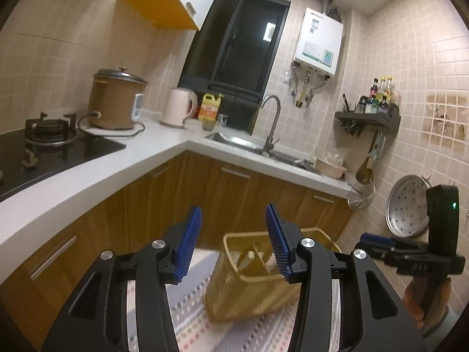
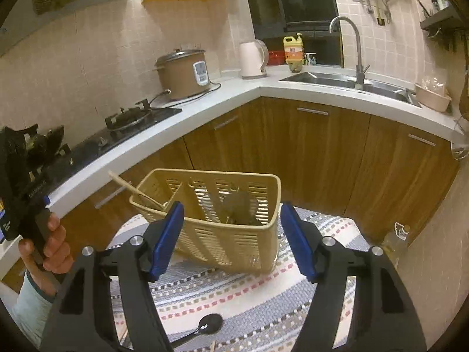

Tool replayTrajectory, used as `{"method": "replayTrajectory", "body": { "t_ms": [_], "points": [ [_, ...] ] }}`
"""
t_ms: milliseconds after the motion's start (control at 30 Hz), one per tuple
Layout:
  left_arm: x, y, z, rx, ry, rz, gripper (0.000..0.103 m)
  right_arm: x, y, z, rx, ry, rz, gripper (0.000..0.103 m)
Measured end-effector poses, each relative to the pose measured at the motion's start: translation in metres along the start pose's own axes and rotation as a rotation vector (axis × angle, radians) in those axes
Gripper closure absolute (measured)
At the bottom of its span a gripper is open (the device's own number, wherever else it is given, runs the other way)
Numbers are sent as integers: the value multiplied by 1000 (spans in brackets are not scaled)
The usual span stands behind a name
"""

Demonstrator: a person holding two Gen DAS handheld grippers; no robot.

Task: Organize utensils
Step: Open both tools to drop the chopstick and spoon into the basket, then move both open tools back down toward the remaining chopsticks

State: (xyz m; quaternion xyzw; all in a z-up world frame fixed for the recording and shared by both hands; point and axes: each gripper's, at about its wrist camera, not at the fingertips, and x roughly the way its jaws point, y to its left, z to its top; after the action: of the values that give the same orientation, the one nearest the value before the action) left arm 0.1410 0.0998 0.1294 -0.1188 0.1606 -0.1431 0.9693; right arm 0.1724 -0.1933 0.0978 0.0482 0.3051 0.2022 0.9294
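Note:
A beige slotted utensil basket [image 2: 222,223] stands on a striped cloth [image 2: 234,290]; it also shows in the left wrist view [image 1: 249,290]. It holds a wooden chopstick [image 2: 129,187] leaning out to the left, and some dark utensils [image 2: 237,205]. A black spoon [image 2: 205,324] lies on the cloth in front of the basket. My right gripper [image 2: 231,237] is open and empty, just before the basket. My left gripper [image 1: 234,243] is open and empty, above and short of the basket. The right gripper's body [image 1: 410,252] shows at the right of the left wrist view.
An L-shaped white counter [image 2: 240,94] carries a gas hob [image 2: 129,120], a brown rice cooker [image 2: 184,73], a kettle [image 2: 252,58] and a sink [image 2: 346,82]. Wooden cabinets [image 2: 322,152] stand behind the cloth. A bottle [image 2: 395,240] stands at the right.

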Motion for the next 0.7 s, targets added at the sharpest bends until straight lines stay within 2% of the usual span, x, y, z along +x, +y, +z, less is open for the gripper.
{"method": "replayTrajectory", "body": {
  "t_ms": [67,200,300,400,500,567,667,700],
  "points": [
    [-11,-3,-1,9,20,15,59,-14,3,-2,5,5,0,38],
    [-35,-14,-3,27,120,12,59,-50,15,-5,-15,26,-3,38],
    [-50,-22,-5,41,214,25,59,-72,24,-9,-23,60,3,38],
    [-63,-26,-14,34,331,31,59,-85,34,-20,-30,134,-5,39],
    [-71,-24,-35,2,445,-1,59,-86,45,-37,-45,213,-16,39],
    [-73,-21,-51,-12,491,-15,59,-81,51,-52,-56,274,-14,39],
    [-71,-13,-86,-14,581,-2,59,-69,58,-78,-67,352,-31,39],
    [-68,-9,-103,-27,634,-7,59,-63,60,-87,-72,381,-31,42]
  ]
}}
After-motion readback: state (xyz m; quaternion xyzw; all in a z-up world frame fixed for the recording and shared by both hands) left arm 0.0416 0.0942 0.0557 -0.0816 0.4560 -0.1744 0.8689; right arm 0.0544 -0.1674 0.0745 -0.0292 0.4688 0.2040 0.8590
